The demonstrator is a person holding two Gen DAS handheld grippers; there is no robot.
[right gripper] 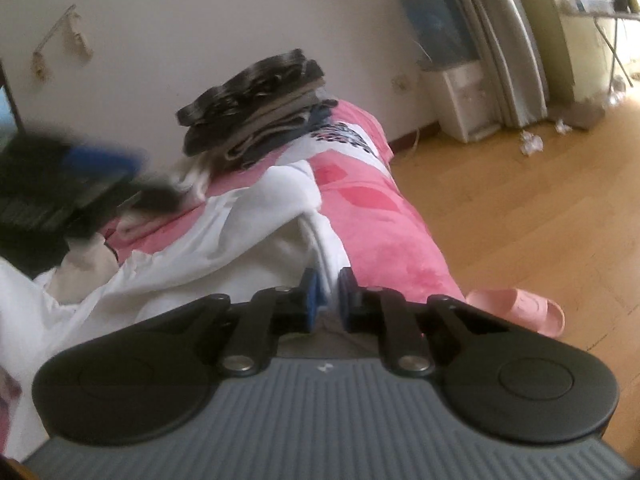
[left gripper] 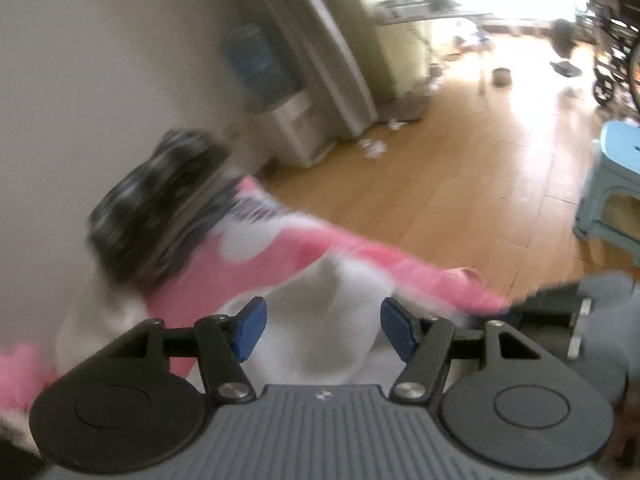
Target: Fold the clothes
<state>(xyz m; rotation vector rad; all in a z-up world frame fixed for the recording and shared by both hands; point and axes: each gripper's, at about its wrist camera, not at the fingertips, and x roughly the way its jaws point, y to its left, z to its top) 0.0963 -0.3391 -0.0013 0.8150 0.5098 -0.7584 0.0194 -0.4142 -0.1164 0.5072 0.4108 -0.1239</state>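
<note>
While right tongs (right gripper: pixel 329 294) pinch white garment (right gripper: pixel 224 240), lying lengthwise along bed (right gripper: pixel 384 216), left tongs (left gripper: pixel 322 330) apart.

Each claw, left (left gripper: pixel 320 330) and right (right gripper: pixel 328 296), has a ribbed grey body, two round black discs, black linkage arms with silver screws, and blue fingertip pads (left gripper: pixel 250 328).

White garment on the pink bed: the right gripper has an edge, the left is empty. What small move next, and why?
Probably bring the open left gripper down onto the white garment and pinch a second edge. The right gripper already clamps a fold, and one grip alone seems unlikely to spread the cloth for folding.
</note>
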